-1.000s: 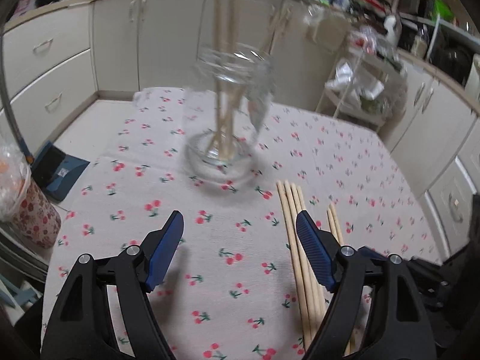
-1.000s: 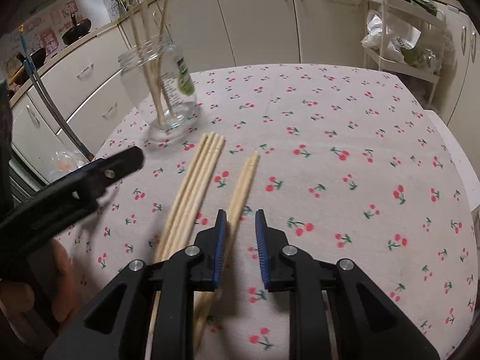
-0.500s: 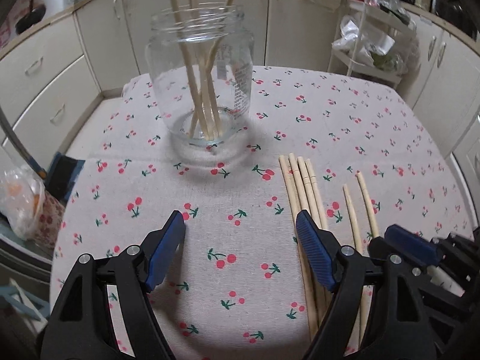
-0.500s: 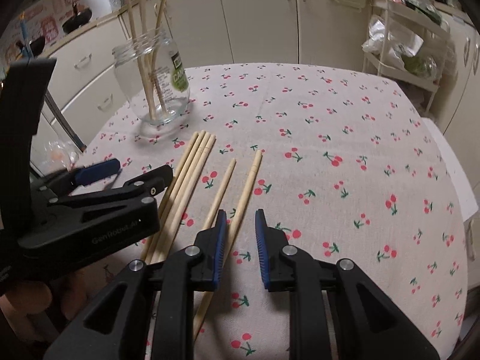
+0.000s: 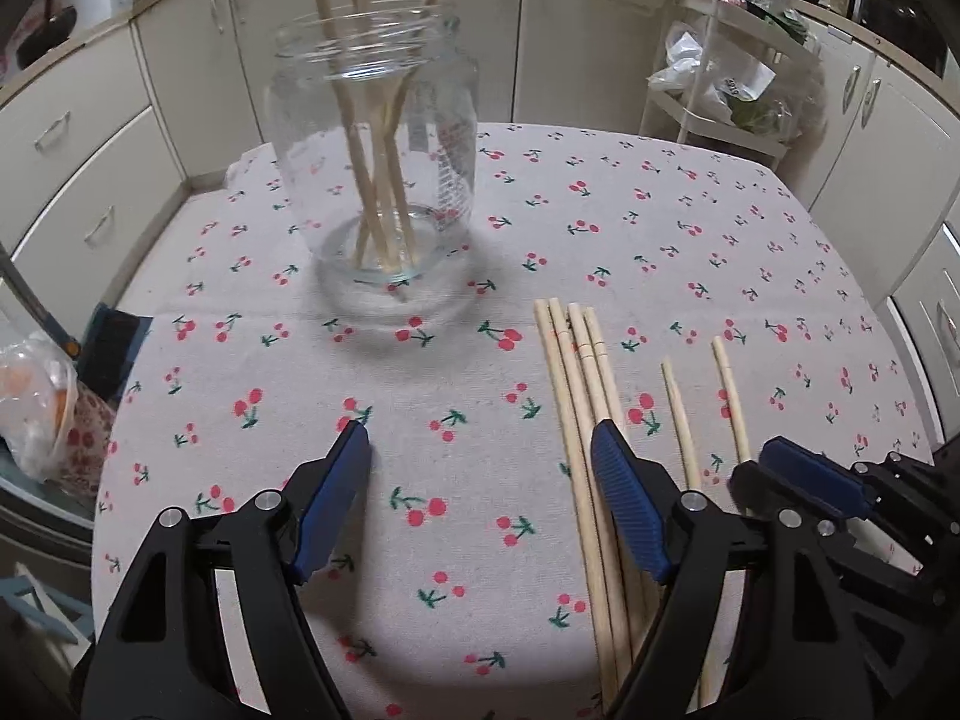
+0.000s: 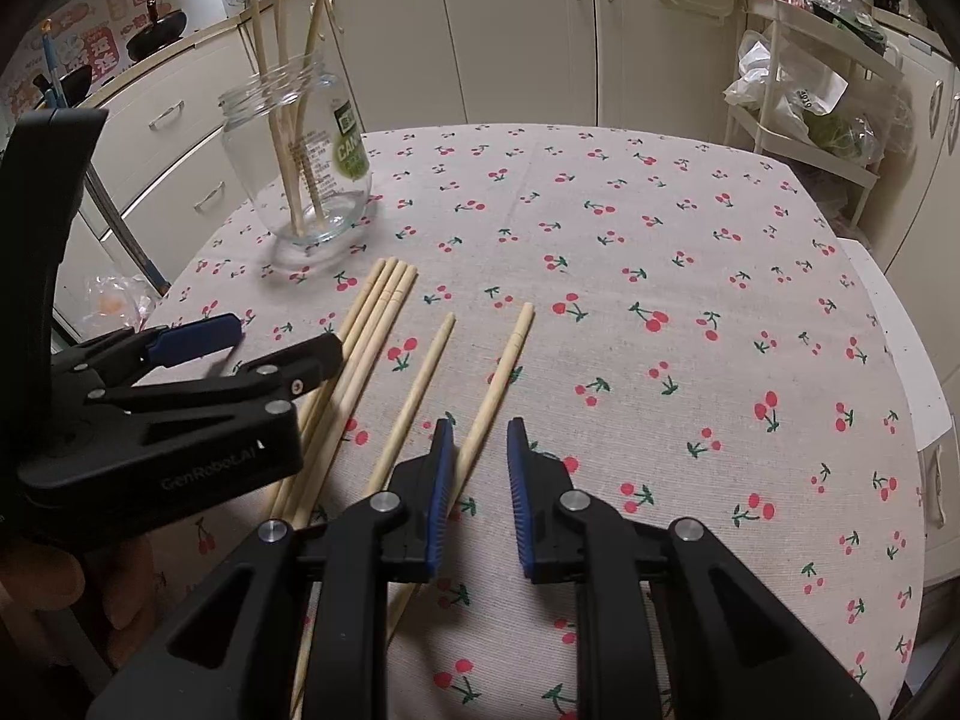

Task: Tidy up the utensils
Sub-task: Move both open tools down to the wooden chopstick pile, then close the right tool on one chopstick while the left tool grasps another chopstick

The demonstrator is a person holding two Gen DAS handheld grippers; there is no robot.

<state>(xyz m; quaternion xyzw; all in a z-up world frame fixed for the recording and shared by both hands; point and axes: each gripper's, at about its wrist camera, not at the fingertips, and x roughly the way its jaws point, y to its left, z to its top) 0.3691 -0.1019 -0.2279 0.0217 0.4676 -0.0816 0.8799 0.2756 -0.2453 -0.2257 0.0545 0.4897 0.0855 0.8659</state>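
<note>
The left gripper (image 5: 480,456) has its jaws wide and just easing inward over bare cloth, nothing between them. The right gripper (image 6: 477,450) has its jaws narrowly parted, apparently straddling one chopstick (image 6: 507,354) on the bench (image 6: 720,276) without gripping it.

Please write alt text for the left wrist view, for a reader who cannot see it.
An open left gripper hovers over a cherry-print tablecloth; six loose chopsticks lie to its right. Behind stands a glass jar holding more chopsticks.
</note>
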